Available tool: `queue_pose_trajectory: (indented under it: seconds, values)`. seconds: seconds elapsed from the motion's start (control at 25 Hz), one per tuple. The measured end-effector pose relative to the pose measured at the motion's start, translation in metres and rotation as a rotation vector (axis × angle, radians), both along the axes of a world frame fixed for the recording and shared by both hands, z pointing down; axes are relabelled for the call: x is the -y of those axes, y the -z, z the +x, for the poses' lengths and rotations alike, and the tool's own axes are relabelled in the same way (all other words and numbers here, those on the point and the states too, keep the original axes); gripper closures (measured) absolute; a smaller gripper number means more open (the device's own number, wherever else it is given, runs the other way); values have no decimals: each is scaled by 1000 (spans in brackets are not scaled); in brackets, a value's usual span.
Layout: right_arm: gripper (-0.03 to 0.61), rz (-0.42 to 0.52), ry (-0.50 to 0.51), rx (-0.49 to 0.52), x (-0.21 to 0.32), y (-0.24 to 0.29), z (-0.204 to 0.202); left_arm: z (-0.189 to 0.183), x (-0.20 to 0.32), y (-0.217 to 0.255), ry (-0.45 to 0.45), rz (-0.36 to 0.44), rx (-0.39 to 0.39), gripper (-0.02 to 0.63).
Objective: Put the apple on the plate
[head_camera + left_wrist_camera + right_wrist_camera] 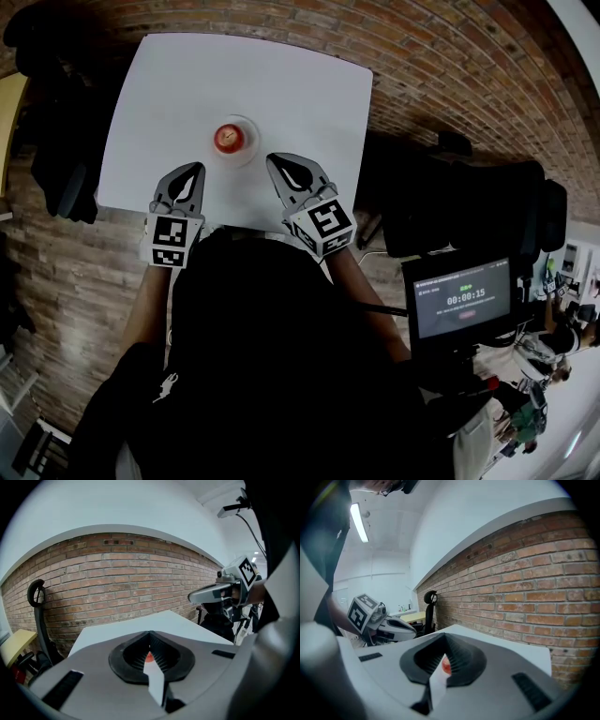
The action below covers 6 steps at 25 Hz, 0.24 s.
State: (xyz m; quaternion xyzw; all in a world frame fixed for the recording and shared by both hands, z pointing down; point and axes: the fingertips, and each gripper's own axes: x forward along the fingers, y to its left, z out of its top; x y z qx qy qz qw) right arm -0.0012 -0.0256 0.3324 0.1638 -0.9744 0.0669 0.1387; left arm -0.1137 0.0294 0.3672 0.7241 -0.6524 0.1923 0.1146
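The apple sits on the small plate near the middle of the white table, red against the pale surface. My 2 grippers hang over the table's near edge, 1 on either side of the plate and apart from it. My left gripper has its jaws pressed together with nothing between them; my right gripper is likewise closed and empty. A brick wall stands behind the table.
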Motion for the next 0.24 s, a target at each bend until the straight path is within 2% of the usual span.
queue_pose_trajectory:
  seconds: [0.24]
  values:
    - [575, 14, -6, 4, 1, 2, -2, -3, 4, -2, -7, -11, -10, 607]
